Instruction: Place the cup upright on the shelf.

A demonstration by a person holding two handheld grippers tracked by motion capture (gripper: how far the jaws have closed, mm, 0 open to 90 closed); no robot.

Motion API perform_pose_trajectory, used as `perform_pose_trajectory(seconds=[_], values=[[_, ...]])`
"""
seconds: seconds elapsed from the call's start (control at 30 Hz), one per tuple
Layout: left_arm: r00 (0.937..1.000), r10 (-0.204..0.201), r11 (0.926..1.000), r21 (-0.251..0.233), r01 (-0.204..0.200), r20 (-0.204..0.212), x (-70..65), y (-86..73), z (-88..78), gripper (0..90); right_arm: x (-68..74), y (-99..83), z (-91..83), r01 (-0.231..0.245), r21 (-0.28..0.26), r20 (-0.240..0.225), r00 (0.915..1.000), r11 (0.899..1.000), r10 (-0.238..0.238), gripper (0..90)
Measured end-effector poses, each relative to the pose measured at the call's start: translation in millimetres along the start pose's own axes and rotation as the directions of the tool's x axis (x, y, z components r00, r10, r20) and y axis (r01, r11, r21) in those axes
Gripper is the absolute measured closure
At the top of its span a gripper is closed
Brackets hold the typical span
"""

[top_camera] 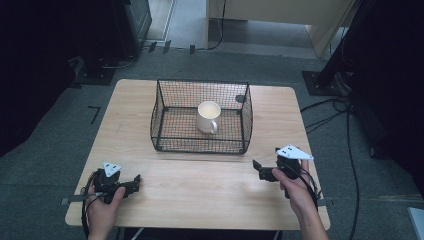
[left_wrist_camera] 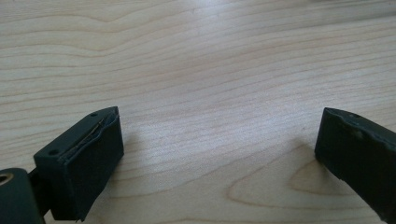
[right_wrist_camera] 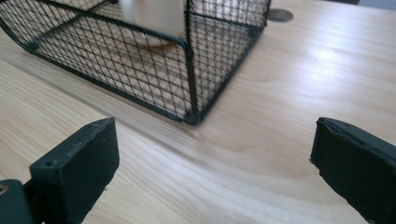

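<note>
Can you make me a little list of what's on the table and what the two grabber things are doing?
table: light wooden table
basket: black wire mesh basket, open at the top, near the table's middle
mug: white mug, upright inside the basket, handle toward the person
left gripper: open, holding nothing, low over bare wood
right gripper: open, holding nothing, apart from the basket's near right corner
</note>
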State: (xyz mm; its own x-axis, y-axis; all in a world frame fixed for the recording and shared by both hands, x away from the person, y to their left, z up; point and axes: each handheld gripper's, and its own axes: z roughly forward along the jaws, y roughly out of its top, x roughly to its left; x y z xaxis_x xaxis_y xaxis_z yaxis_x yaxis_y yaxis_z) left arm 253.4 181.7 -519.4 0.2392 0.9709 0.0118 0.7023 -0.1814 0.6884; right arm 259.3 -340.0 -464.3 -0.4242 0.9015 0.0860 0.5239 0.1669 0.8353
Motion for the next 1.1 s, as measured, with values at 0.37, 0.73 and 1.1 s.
perform_pose_trajectory(seconds=[0.37, 0.73, 1.1], values=[[1.0000, 0.000, 1.0000, 0.000, 0.000, 0.000, 0.0, 0.0, 0.0, 1.5, -22.2, -32.7, -19.2, -0.050, 0.026, 0.062, 0.9969, 0.998, 0.049, 1.0], [1.0000, -0.001, 1.0000, 0.000, 0.001, 0.000, -0.1, 0.0, 0.0, 1.5, -37.5, -61.7, -36.4, -0.092, 0.045, 0.118, 0.9893, 0.995, 0.086, 1.0], [1.0000, 0.000, 1.0000, 0.000, 0.000, 0.000, 0.0, 0.0, 0.0, 1.5, -46.2, -78.1, -45.1, -0.116, 0.074, 0.171, 0.9800, 0.990, 0.102, 1.0]])
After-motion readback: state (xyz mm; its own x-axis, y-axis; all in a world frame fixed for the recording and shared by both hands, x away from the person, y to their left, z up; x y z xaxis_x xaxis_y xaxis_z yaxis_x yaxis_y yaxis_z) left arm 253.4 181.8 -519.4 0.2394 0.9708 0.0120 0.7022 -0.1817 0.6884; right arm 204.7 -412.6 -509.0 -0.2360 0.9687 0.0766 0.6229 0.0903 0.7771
